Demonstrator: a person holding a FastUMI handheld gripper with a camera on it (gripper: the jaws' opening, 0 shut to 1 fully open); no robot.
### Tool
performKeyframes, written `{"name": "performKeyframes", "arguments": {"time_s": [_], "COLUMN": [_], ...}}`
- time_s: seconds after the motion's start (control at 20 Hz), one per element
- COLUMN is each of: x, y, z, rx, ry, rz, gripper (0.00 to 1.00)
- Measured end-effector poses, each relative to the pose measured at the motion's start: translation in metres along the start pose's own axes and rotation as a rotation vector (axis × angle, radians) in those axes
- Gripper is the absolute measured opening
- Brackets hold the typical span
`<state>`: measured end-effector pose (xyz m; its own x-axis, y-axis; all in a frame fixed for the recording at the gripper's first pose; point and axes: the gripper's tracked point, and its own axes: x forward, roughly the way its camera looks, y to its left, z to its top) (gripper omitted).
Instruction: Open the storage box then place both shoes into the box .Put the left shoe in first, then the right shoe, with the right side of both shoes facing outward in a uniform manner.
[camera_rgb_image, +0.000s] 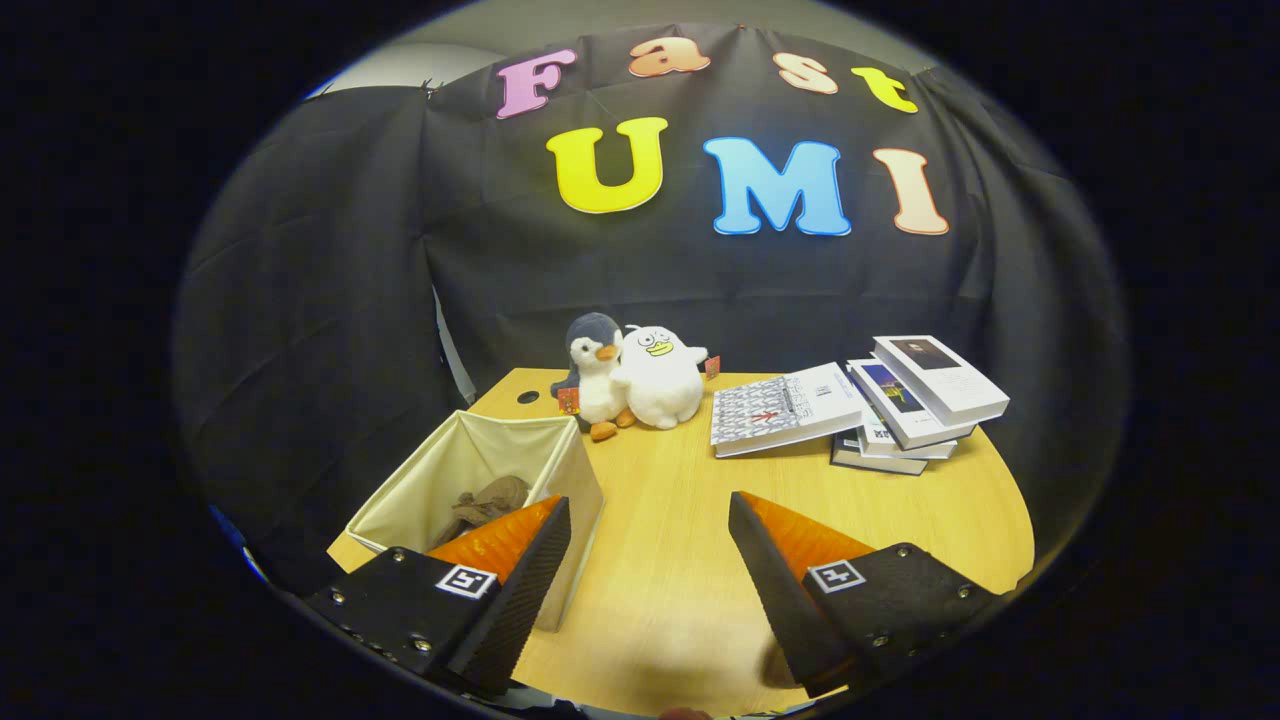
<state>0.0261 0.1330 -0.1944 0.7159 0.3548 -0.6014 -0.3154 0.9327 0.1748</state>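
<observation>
A cream fabric storage box (560, 468) stands open on the wooden table (680, 520), by the table's left edge. Inside it lies a brownish shoe (488, 500), partly hidden by the left finger (515, 575). How many shoes lie in there, I cannot tell. My gripper (650, 512) hovers above the table's near part, open, with nothing between its fingers. The left finger overlaps the box's near right corner. Bare tabletop lies between and ahead of the fingers.
Two plush toys, a grey penguin (595, 375) and a white duck (658, 375), sit at the table's far edge beyond the box. To the right, a leaning pile of books (880, 405) takes up the far right part.
</observation>
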Motion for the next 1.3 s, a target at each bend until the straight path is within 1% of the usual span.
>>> {"name": "performKeyframes", "arguments": {"time_s": [0.3,0.45,0.6,0.75,1.1,1.3], "x": [-0.006,-0.006,-0.005,0.002,0.009,0.017], "y": [-0.073,-0.101,-0.126,-0.144,-0.175,-0.178], "z": [-0.031,-0.049,-0.073,-0.109,-0.172,-0.199], "rx": [0.019,0.036,0.035,0.037,0.043,0.088], "ry": [0.030,0.047,0.090,0.146,0.276,0.353], "rz": [-0.094,-0.125,-0.157,-0.176,-0.225,-0.218], "gripper": [0.98,0.98,0.98,0.98,0.98,0.98]}}
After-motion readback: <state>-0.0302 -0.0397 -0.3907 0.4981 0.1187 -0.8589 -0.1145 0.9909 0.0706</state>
